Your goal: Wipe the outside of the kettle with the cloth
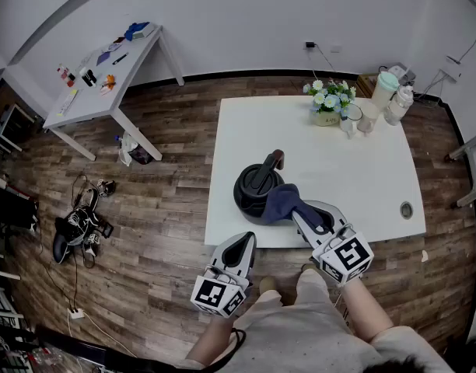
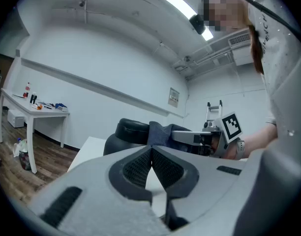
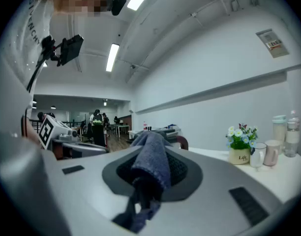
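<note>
On the surface [image 1: 355,169] my right tongs [image 1: 302,217] pinch the blue cloth [image 1: 280,202] against the kettle [image 1: 252,191]; my left tongs [image 1: 243,245] hang pressed together, empty, just off its near edge

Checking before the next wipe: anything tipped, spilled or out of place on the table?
Nothing stands out. The kettle stands upright near the front edge of the table, the cloth draped against it in the shut right tool. The left tool is shut and empty. Flowers and cups at the far corner stand upright.
</note>
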Tool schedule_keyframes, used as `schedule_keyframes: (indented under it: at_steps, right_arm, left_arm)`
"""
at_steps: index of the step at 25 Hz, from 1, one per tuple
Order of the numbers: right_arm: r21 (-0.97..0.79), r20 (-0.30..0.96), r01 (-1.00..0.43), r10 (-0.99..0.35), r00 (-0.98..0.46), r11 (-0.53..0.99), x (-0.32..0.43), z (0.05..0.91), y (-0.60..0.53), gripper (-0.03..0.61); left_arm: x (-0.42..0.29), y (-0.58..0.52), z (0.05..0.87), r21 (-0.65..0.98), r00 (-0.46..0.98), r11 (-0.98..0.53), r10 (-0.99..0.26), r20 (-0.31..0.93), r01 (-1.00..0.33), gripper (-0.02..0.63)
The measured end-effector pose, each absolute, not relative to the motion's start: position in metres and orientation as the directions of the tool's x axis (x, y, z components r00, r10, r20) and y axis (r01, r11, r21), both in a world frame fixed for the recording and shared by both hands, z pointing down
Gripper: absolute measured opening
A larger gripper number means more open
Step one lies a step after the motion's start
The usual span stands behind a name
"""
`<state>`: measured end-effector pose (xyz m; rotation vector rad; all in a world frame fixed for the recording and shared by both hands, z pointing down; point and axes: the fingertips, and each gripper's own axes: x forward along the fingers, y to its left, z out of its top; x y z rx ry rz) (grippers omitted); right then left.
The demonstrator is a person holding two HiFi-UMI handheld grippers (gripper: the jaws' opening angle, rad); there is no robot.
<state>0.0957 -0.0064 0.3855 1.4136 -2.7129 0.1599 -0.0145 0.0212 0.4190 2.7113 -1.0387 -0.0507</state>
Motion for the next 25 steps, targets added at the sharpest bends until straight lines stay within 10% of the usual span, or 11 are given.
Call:
schedule_keyframes:
  at_steps: [25]
  right_arm:
    - [0.275, 0.669, -0.353, -0.441, -0.598, 0.895, 0.113, 0.548, -0.035, 0.067]
  left_arm:
    - [-0.002, 0.004, 0.455, 0.311, 0.300, -0.259, -0.949, 0.092, -0.914, 0.008]
